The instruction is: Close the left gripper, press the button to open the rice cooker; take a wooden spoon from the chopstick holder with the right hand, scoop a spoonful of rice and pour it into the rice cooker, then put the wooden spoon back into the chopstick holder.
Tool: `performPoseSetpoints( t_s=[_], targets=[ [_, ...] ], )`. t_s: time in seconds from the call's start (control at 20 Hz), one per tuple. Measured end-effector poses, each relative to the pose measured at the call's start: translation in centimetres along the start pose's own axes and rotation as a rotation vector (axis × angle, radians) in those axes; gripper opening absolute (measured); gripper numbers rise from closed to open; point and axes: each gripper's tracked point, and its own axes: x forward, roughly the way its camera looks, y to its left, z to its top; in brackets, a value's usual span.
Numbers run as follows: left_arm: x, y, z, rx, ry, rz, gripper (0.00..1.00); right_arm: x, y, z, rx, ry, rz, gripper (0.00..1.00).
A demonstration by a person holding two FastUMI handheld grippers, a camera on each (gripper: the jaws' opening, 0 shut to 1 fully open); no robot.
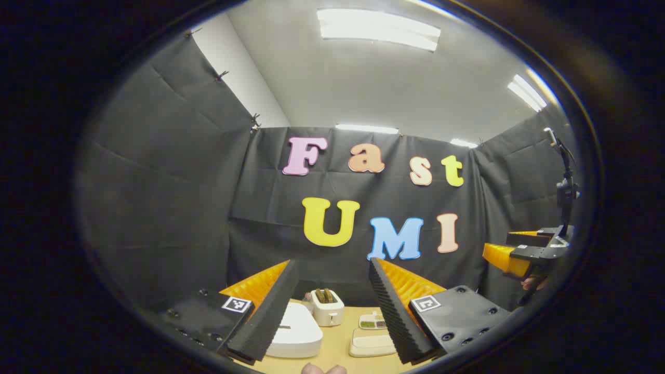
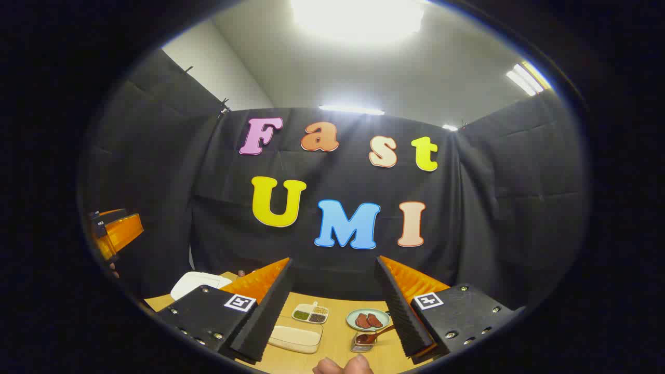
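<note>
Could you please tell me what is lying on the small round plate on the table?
In the right gripper view, the round plate carries two reddish-brown pieces. What they are is too small to tell, and the right tongs' finger covers the plate's right edge.

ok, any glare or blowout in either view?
Right gripper view: the ceiling light is blown out, with a haze spilling down the wall. Left gripper view: the ceiling lights keep their shape, no flare. Both bend straight edges near the rim.
</note>
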Motion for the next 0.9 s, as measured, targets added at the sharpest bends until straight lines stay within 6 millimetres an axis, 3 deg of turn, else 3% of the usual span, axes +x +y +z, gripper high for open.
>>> performPoseSetpoints(
  t_s=[0.35, 0.65, 0.9],
  targets=[
    [-0.5, -1.1, -0.3, 0.001, 0.005, -0.019, 0.94, -0.9, -0.7, 0.6, -0.010, -0.015, -0.021, 0.95],
    [0.0, -2.7, -0.5, 0.010, 0.020, -0.044, 0.97, -1.9, -3.3, 0.4, 0.002, -0.025, -0.074, 0.95],
    [0.1, -4.1, -0.8, 0.027, 0.027, -0.059, 0.94, -2.0, -4.9, 0.0, 0.034, -0.005, -0.097, 0.95]
  ],
)
